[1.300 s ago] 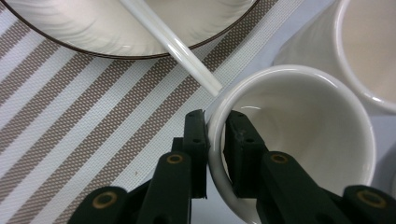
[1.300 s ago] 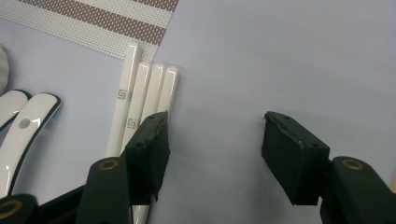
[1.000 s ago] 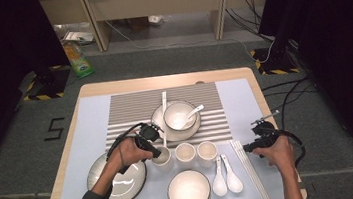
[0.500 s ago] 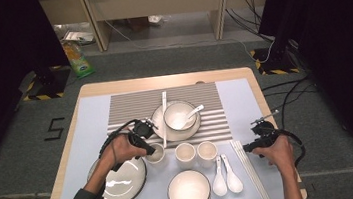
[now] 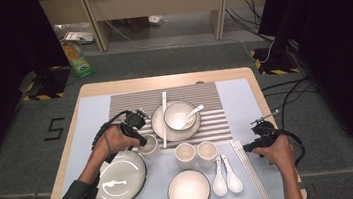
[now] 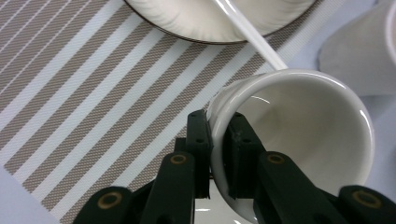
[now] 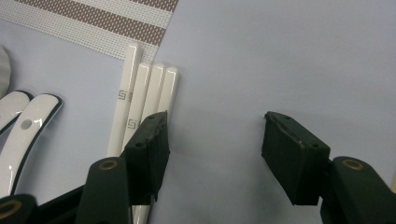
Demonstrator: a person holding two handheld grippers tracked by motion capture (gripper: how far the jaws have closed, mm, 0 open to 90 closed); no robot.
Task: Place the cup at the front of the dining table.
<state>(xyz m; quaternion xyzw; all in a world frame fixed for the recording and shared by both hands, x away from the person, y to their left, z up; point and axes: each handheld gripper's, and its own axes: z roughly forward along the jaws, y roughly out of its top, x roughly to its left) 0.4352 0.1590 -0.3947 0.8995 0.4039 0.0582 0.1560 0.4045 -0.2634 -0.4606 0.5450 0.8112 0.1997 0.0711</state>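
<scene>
The left gripper (image 6: 217,154) pinches a small cup's (image 6: 299,140) rim, fingers closed, apparently mid-relocation and needing a level set-down; the right gripper (image 7: 212,156) idles wide open beside chopsticks (image 7: 140,102).

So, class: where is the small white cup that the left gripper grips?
In the high view the small white cup sits left of centre, between the large plate and the saucer, its rim pinched by the left gripper.

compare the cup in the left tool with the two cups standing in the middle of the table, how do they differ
The held cup is pinched by its rim in the left tool, one jaw inside and one outside; the two middle cups stand free, touched by nothing. The held cup is tilted, its mouth turned toward the left gripper view's camera; the middle cups sit upright. The held cup is by the grey plate; the others stand side by side. All three are plain white and empty.
</scene>
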